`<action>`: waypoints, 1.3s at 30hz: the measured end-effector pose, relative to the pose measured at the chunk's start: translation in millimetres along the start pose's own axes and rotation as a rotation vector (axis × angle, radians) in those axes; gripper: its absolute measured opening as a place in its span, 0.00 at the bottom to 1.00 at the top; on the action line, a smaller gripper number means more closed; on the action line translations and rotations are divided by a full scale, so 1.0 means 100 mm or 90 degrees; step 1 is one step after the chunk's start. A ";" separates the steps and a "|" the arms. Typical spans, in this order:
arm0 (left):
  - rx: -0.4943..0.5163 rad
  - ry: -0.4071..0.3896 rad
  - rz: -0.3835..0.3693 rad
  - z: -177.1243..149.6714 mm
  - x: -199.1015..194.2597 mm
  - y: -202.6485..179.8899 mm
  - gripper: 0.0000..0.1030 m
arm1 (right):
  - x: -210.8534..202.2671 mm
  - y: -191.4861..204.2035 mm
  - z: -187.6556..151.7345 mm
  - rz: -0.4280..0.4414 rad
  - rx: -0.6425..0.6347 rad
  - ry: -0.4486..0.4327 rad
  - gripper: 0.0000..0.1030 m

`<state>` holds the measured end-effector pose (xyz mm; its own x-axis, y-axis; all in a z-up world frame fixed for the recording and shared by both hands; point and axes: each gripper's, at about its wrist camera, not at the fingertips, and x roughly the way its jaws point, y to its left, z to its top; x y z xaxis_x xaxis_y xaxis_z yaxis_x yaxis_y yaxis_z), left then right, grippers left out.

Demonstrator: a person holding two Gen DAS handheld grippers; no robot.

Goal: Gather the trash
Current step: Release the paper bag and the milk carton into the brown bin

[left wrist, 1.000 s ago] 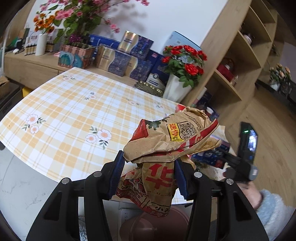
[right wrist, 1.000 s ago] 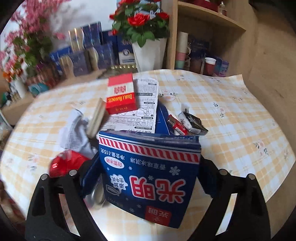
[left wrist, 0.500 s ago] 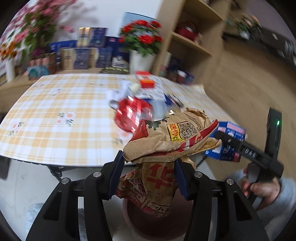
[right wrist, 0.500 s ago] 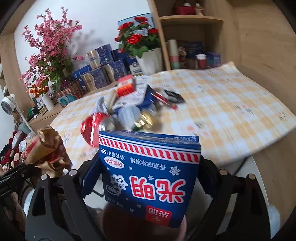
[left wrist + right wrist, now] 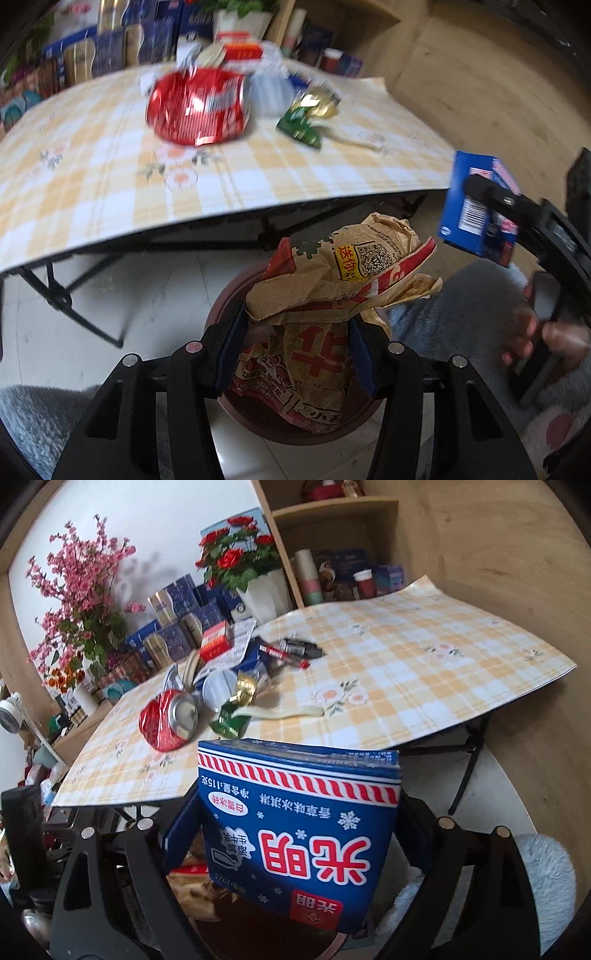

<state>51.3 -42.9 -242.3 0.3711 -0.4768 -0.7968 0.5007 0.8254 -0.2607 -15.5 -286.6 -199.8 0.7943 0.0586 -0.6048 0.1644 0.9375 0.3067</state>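
My left gripper (image 5: 295, 343) is shut on a crumpled brown paper bag (image 5: 332, 284) with red print, held right above a dark red round bin (image 5: 229, 295) on the floor. My right gripper (image 5: 295, 834) is shut on a blue ice-cream carton (image 5: 299, 834) with red characters; it also shows in the left wrist view (image 5: 476, 214), to the right of the bin and higher. The bin's rim (image 5: 332, 949) shows below the carton. More trash lies on the table: a crushed red can (image 5: 199, 107), a green and gold wrapper (image 5: 306, 118), a red box (image 5: 214, 644).
The table with a yellow checked cloth (image 5: 92, 166) stands behind the bin on black folding legs (image 5: 55, 291). A vase of red roses (image 5: 255, 576), blue boxes (image 5: 184, 602) and wooden shelves (image 5: 332, 535) are behind it. The floor is pale tile.
Both grippers have pulled back from the table and come down toward the bin. The bag now hangs over the bin. Both grips are unchanged.
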 end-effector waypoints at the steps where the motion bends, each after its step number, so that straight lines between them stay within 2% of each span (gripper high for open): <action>1: -0.004 0.014 0.002 0.00 0.08 0.01 0.50 | 0.02 -0.01 -0.01 -0.003 -0.001 0.002 0.86; 6: -0.012 0.078 0.016 -0.03 0.38 0.06 0.51 | 0.09 -0.11 0.00 -0.011 0.021 0.008 0.87; 9: -0.015 0.088 0.029 -0.02 0.44 0.10 0.57 | 0.14 -0.18 -0.01 -0.010 0.042 0.018 0.87; 10: -0.013 0.087 0.032 -0.02 0.44 0.09 0.60 | 0.14 -0.18 0.00 -0.008 0.045 0.017 0.87; 12: -0.008 0.069 0.037 0.00 0.39 0.07 0.79 | 0.14 -0.18 -0.01 -0.005 0.044 0.018 0.87; 15: -0.014 0.034 0.050 0.03 0.30 0.07 0.84 | 0.17 -0.15 -0.02 0.004 0.037 0.029 0.87; 19: -0.040 0.015 0.062 0.06 0.23 0.14 0.85 | 0.21 -0.12 -0.04 0.007 0.029 0.042 0.87; 23: -0.055 -0.038 0.093 0.10 0.03 0.16 0.90 | 0.27 -0.07 -0.08 0.023 0.016 0.067 0.87; 29: -0.060 -0.183 0.144 0.20 -0.63 0.17 0.93 | 0.41 0.14 -0.18 0.034 -0.051 0.117 0.88; 30: -0.056 -0.216 0.162 0.22 -0.79 0.18 0.93 | 0.43 0.17 -0.20 0.034 -0.062 0.124 0.88; 33: -0.042 -0.271 0.207 0.23 -1.07 0.21 0.94 | 0.51 0.30 -0.26 0.037 -0.100 0.151 0.88; 36: -0.028 -0.299 0.250 0.19 -1.21 0.28 0.94 | 0.60 0.41 -0.34 0.040 -0.136 0.178 0.88; 39: -0.031 -0.297 0.279 0.08 -1.21 0.38 0.94 | 0.68 0.50 -0.41 0.036 -0.167 0.209 0.88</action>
<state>32.2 43.4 -151.6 0.8400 -0.1642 -0.5172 0.1935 0.9811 0.0027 22.5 -221.8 -255.7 0.5624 0.1792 -0.8072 -0.0627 0.9827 0.1744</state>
